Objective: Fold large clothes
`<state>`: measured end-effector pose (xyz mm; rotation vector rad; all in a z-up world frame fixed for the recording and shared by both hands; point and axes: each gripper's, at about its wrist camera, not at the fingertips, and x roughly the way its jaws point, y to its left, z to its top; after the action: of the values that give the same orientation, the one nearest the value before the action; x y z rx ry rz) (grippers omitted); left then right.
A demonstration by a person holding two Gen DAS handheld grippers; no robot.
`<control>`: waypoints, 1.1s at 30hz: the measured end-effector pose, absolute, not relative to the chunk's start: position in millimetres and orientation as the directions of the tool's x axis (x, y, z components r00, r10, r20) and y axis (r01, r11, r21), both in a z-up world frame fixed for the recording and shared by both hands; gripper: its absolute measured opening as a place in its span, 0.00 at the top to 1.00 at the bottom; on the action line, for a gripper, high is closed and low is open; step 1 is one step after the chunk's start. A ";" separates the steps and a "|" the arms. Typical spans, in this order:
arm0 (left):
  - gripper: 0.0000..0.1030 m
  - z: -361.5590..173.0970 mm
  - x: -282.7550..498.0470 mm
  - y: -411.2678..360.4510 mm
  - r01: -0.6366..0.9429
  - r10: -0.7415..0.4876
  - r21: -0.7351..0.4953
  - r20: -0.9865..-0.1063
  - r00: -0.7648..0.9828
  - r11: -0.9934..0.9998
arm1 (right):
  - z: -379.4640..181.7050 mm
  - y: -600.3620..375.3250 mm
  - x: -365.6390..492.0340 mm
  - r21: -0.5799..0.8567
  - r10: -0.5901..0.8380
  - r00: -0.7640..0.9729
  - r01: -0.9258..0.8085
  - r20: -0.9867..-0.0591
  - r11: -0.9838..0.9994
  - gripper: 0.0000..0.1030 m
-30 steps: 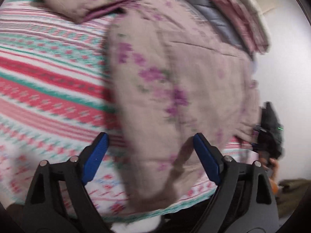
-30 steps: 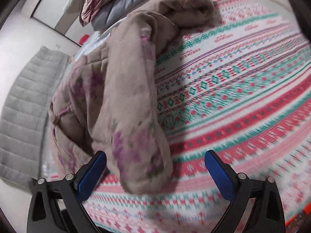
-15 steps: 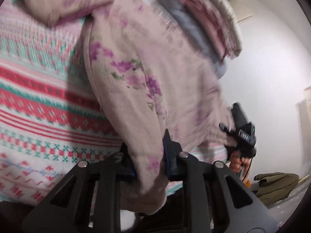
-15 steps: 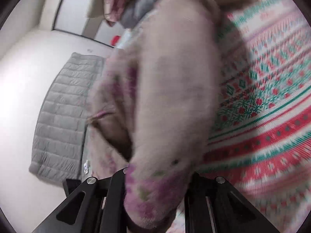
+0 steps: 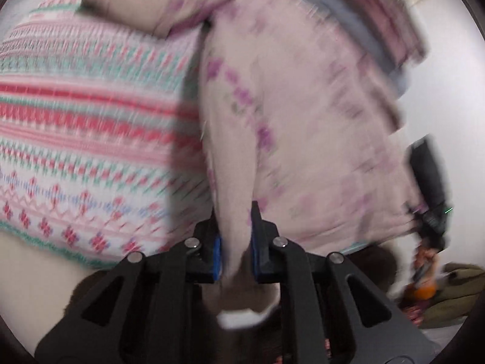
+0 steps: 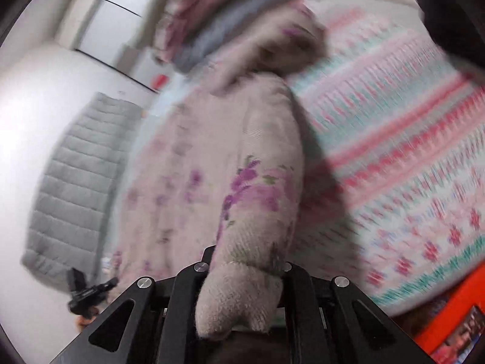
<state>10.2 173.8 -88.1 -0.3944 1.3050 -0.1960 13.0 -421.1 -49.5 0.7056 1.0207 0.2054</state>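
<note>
Bed (image 5: 75, 127), largest thing, covered with striped red, green and white patterned sheet, filling left half of left wrist view and right half of right wrist view. On top, pink floral garment (image 5: 303, 115), thick and fleecy, running from centre of each frame up toward top, lower end lifted off the sheet. Another folded pink piece (image 5: 157, 3) at upper left of left wrist view, touching the garment; cannot tell whether sleeve of same garment or separate item. Stack of bedding (image 5: 372, 15) at upper right, behind the garment. Grey quilted pad (image 6: 69, 188) at left of right wrist view, seemingly against the wall.

Left gripper (image 5: 235, 242): jaws closed tight on one edge of the garment, cloth bunched between blue pads. Right gripper (image 6: 242, 261): jaws closed on another edge, fabric bulging out below.

Judged early stage: both corners gripped and raised, no neat fold visible yet; still left to carry the held end over, lay flat, fold again. Heavy blur, so details uncertain.
</note>
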 end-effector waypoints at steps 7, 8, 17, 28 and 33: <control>0.51 -85.7 2.1 163.3 -0.012 -0.209 -0.222 -0.933 0.293 0.975 | -78.6 -403.2 24.8 0.314 0.213 0.414 0.194 -0.885 0.930 0.54; 0.42 -78.2 1.5 164.3 -0.008 -0.191 -0.204 -0.930 0.315 0.979 | -71.4 -402.1 26.4 0.257 0.155 0.391 0.222 -0.907 0.941 0.47; 0.26 -42.8 44.7 172.3 -0.035 -0.128 -0.164 -0.874 0.469 0.986 | 8.2 -373.3 43.8 0.205 0.062 0.562 0.195 -0.825 0.959 0.26; 0.26 -51.6 148.2 162.5 0.006 -0.010 -0.007 -0.826 0.564 1.000 | 12.0 -249.7 147.8 0.321 0.274 0.562 -0.017 -0.780 0.947 0.25; 0.26 -90.6 209.8 170.9 -0.045 0.126 0.120 -0.843 0.523 0.992 | -6.4 -208.7 195.7 0.359 0.320 0.550 -0.038 -0.772 0.932 0.25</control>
<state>209.8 170.9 -90.6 0.0865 1.0155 0.1025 195.7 -208.7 -6.4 0.3186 0.9698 0.2157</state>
